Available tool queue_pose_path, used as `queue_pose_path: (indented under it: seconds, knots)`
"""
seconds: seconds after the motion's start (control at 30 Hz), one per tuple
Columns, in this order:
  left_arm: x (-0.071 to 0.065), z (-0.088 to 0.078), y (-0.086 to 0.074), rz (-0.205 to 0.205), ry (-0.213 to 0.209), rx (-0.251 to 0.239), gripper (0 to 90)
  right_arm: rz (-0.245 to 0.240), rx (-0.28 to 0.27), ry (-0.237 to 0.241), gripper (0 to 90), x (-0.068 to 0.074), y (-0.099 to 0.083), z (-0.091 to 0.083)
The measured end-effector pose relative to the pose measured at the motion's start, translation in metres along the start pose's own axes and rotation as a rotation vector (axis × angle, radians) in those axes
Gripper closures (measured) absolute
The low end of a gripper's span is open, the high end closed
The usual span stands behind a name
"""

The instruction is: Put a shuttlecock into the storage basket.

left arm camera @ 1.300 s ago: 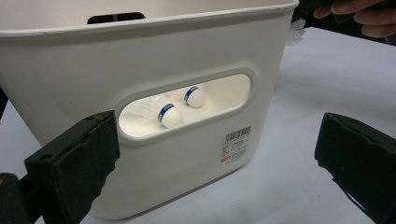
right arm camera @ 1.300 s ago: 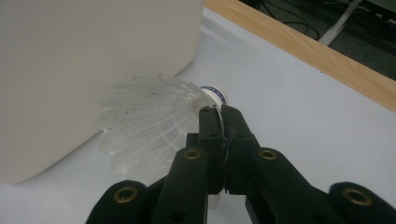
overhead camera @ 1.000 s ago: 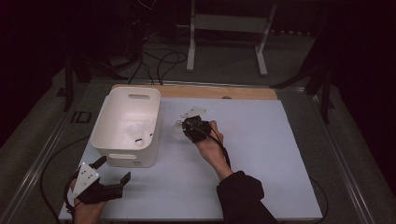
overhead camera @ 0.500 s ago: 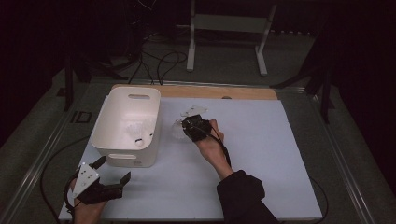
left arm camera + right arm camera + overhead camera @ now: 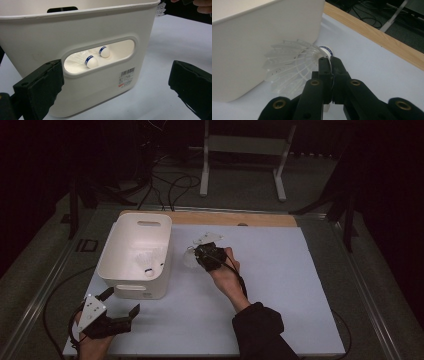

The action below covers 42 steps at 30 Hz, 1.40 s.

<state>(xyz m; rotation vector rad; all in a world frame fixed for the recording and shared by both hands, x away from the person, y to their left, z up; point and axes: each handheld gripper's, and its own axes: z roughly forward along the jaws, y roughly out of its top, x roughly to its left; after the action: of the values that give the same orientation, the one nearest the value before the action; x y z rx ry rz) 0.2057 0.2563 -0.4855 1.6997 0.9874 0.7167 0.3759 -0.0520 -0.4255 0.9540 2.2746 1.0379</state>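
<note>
Right gripper point(image 5: 200, 254) is kept clamped on a shuttlecock point(image 5: 292, 66) just beside the white bin point(image 5: 125, 270), unmoved since earlier; left gripper point(image 5: 120, 312), jaws wide, is held before the bin's handle slot.

A lab or recording studio: a table point(image 5: 280, 285) under a white sheet sits in a dark room, with loose cables point(image 5: 170, 190) across the carpeted floor (and a metal stand point(image 5: 245, 155) behind).

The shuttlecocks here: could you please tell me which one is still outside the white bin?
The shuttlecock pinched at its cork end in the right gripper, beside the white bin wall above the table. The other two lie inside the bin.
</note>
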Motion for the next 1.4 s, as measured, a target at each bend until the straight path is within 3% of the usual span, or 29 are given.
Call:
queue_pose_path:
  seconds: [1.4]
  knots:
    - [0.0, 0.0, 0.0, 0.002, 0.0, 0.002, 0.8, -0.024, -0.05, 0.016, 88.1, 0.008, 0.011, -0.015]
